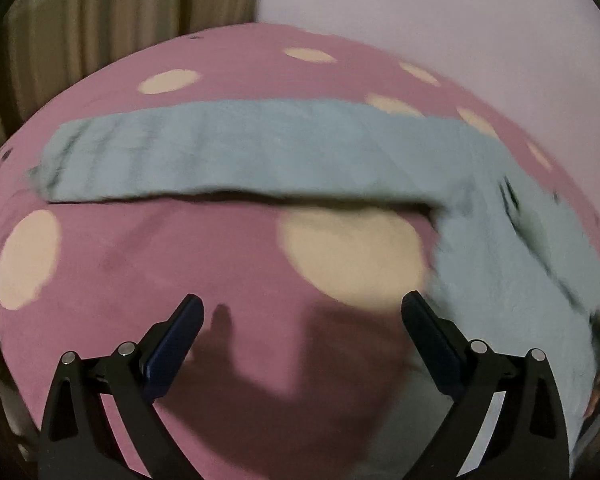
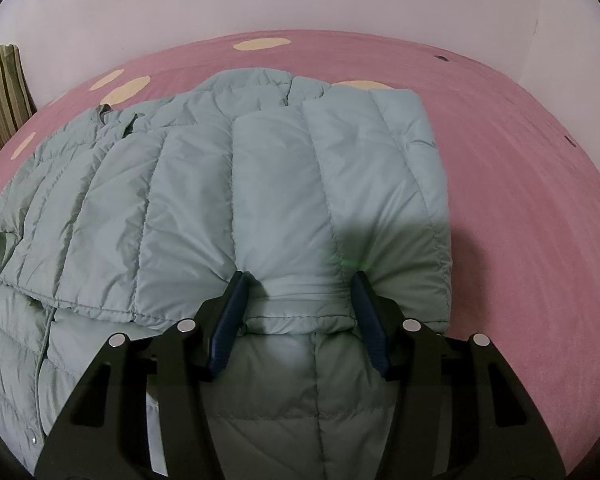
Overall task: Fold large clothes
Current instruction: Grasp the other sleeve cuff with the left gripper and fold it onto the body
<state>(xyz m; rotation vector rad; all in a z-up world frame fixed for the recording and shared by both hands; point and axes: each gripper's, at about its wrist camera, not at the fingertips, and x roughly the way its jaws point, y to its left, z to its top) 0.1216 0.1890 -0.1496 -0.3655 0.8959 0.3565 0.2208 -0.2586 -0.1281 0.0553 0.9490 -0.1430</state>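
I am holding my left tool (image 1: 302,312) over the pink bed sheet (image 1: 120,264) with the cream dots, and its jaws are standing wide with nothing between them. Its picture is blurry. Past it, the puffy light blue jacket (image 1: 228,152) is lying across the bed, with one long part running sideways and another part coming down on the right side of that view. Behind the bed a striped curtain (image 1: 80,40) is hanging next to a pale wall (image 1: 440,20). My right tool (image 2: 300,278) is resting on the jacket (image 2: 204,184), at the near edge of a folded-over flap. Its jaws are standing about half wide, and a bunched bit of the flap is sitting between them, with both pads pushing into the fabric. On this side the jacket is covering most of the bed in front of me, and the pink sheet (image 2: 520,168) is showing to the right of it.
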